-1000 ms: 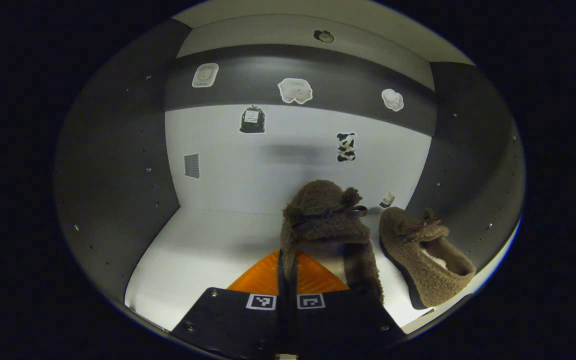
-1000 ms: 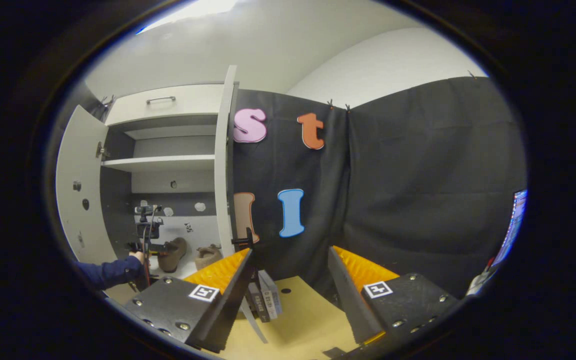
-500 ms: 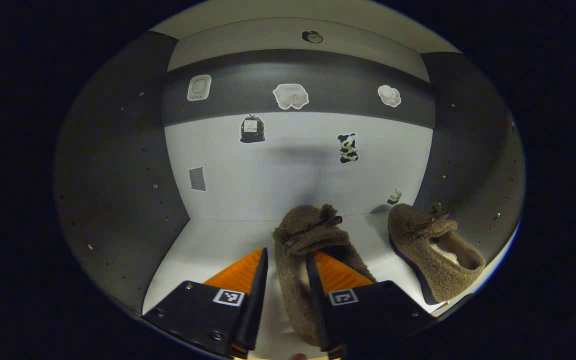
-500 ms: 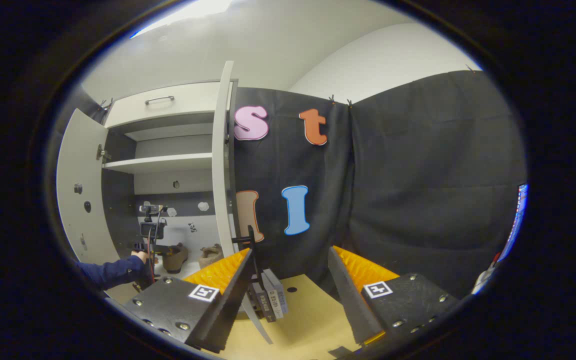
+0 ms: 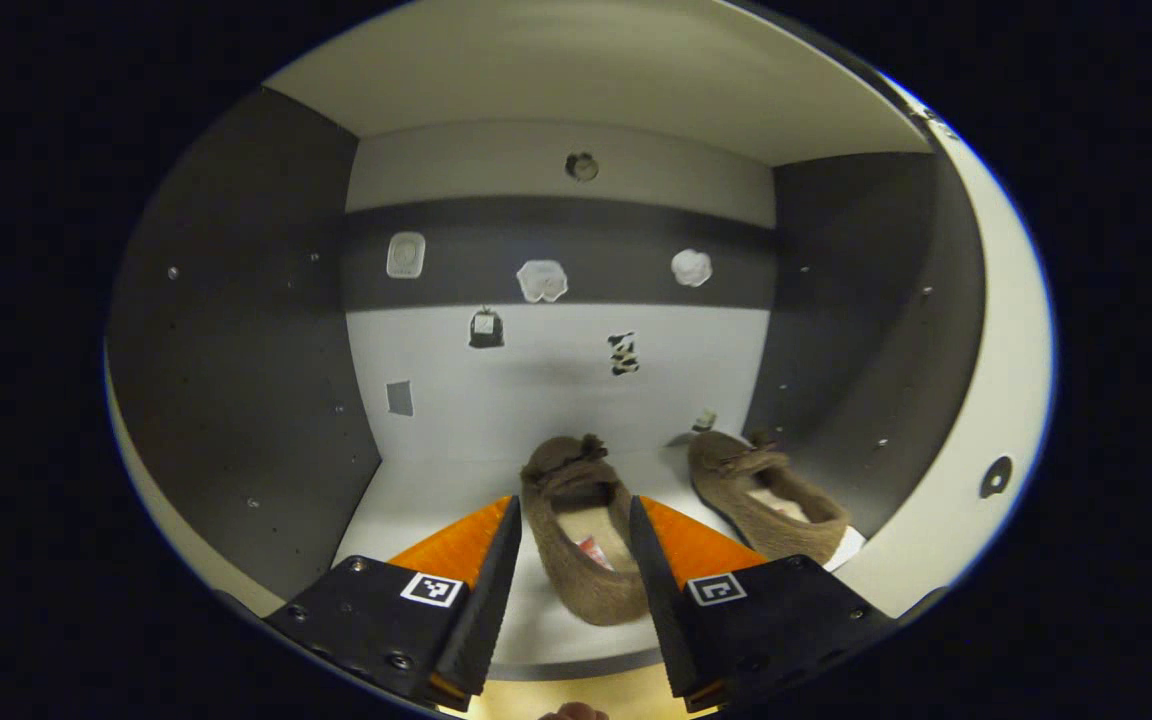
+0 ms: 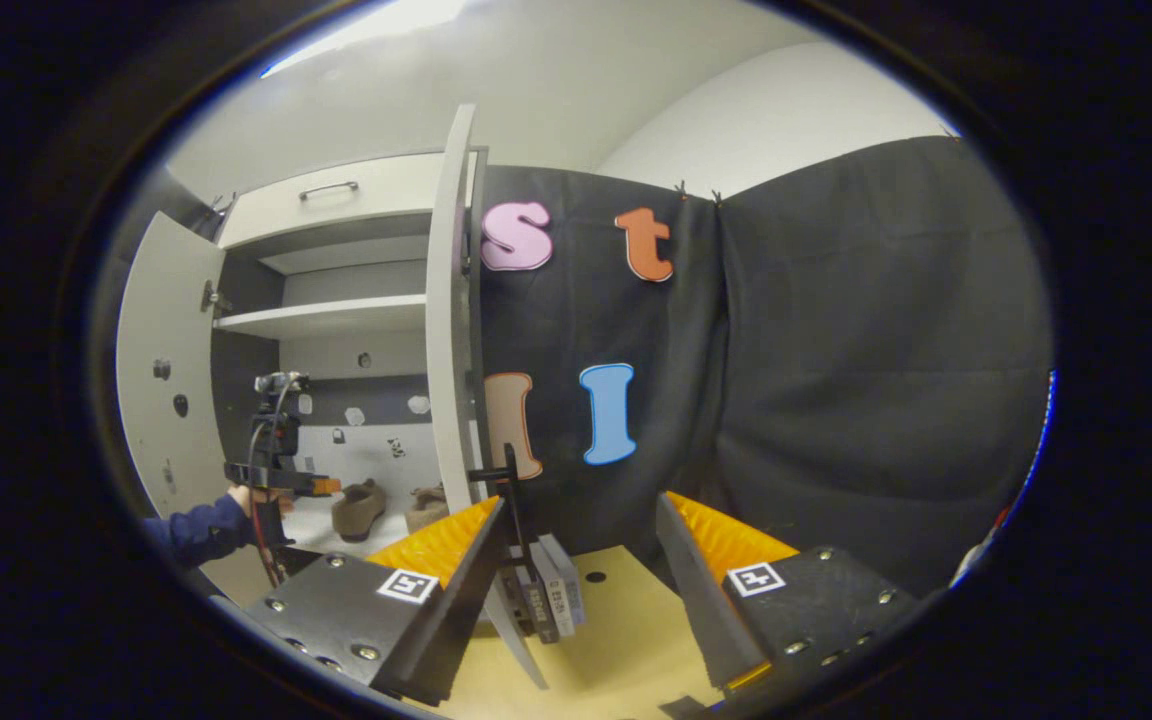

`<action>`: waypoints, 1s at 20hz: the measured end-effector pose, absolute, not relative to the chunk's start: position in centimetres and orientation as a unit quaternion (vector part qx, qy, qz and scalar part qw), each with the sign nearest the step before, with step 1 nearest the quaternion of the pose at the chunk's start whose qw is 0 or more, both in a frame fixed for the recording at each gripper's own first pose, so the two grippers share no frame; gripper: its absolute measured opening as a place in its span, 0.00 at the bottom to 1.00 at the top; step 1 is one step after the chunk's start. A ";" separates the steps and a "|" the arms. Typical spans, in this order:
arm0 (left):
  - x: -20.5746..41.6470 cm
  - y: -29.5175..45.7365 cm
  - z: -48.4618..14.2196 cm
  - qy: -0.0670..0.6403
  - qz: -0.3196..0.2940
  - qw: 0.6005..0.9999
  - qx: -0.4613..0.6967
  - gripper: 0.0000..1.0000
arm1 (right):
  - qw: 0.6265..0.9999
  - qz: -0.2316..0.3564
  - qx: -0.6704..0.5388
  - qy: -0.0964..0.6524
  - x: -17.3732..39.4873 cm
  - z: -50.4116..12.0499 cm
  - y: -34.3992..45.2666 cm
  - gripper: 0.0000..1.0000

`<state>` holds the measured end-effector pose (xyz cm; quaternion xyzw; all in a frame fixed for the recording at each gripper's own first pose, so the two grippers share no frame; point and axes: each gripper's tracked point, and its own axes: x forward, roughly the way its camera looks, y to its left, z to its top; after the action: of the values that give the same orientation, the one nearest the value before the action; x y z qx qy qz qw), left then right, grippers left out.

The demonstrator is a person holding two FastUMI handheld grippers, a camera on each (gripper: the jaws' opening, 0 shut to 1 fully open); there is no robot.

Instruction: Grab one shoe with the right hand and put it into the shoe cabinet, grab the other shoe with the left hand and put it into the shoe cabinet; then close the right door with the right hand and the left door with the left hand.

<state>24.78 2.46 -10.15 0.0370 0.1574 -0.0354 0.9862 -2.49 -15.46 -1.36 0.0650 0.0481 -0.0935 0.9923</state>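
The shoe cabinet (image 6: 336,260) stood open, its right door (image 6: 448,330) edge-on to the right gripper view and its left door (image 6: 158,380) swung wide toward the person's sleeve (image 6: 198,530). On the white bottom shelf (image 5: 436,490) lay both brown fleece shoes, so the placing steps looked complete and the doors remained. The left shoe (image 5: 581,540) lay near the middle of the shelf's front edge, its long axis running front to back, toe toward the back wall and heel at the front edge. The right shoe (image 5: 761,490) lay beside it toward the shelf's right front corner, apart from it, angled slightly with its toe also rearward. The left gripper (image 5: 566,545) had its jaws parted, empty, framing the left shoe without touching it, just outside the front edge. The right gripper (image 6: 576,545) was likewise spread and empty, with the right door to its left; this hand was judged nearer that door.
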 end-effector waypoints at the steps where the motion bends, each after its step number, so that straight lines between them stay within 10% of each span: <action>1: 23.6 2.0 -9.0 0.149 -0.043 0.987 0.035 0.67 | 0.993 -0.090 0.064 0.047 -2.2 -1.4 -15.3 0.90; 20: -0.5 1.9 3.5 0.058 -0.078 0.995 0.016 0.66 | 0.997 -0.024 0.037 0.056 1.8 -2.4 -12.2 0.96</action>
<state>-0.54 1.93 3.49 0.0161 0.0583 -0.0779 0.9951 1.78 -12.18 -2.44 0.0371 0.0561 -0.0239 0.9974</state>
